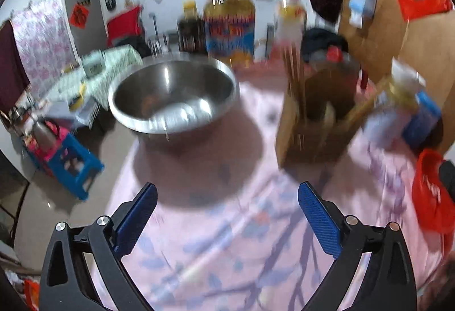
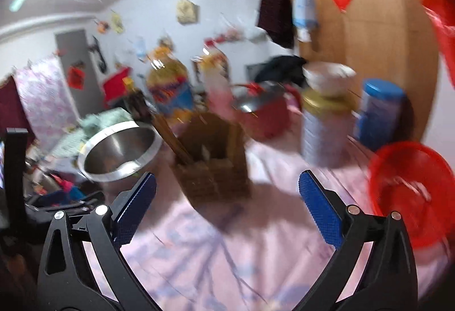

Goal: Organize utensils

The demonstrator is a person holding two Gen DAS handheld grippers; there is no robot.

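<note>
A brown wooden utensil holder stands on the pink flowered tablecloth, with chopsticks sticking up from it. It also shows in the right wrist view, chopsticks leaning left. A steel bowl sits to its left; it shows in the right wrist view too. My left gripper is open and empty, short of the bowl and holder. My right gripper is open and empty, just before the holder. Both views are blurred.
A red plastic basket sits at the right; it also shows in the left wrist view. Tins, a blue-lidded can, a red pot and oil bottles stand behind. A blue stool is on the floor at the left.
</note>
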